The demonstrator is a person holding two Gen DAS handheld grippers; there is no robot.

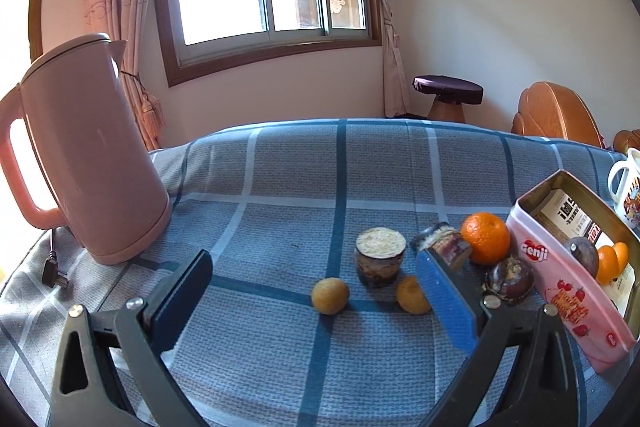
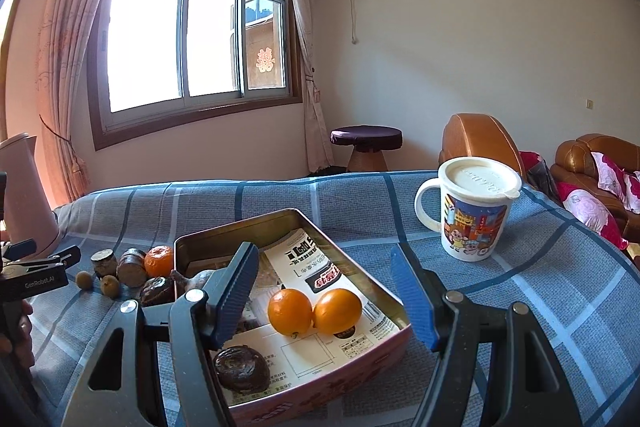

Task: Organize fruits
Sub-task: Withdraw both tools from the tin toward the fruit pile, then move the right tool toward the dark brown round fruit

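A pink tin box (image 1: 560, 291) (image 2: 384, 343) lies open on the blue checked cloth. In it lie two small oranges (image 2: 314, 311), a dark wrinkled fruit (image 2: 241, 369) and a dark round fruit (image 1: 582, 254). On the cloth beside it are a mandarin (image 1: 485, 237) (image 2: 159, 260), a dark passion fruit (image 1: 509, 279), two sugarcane pieces (image 1: 380, 261) (image 1: 444, 245) and two small yellow-brown fruits (image 1: 330, 295) (image 1: 413, 294). My left gripper (image 1: 316, 285) is open and empty, low over the loose fruits. My right gripper (image 2: 328, 291) is open and empty above the box.
A pink electric kettle (image 1: 88, 155) with its plug (image 1: 54, 273) stands at the left. A lidded cartoon mug (image 2: 474, 209) stands right of the box. A stool (image 2: 366, 145) and brown leather chairs (image 2: 480, 141) stand behind the table.
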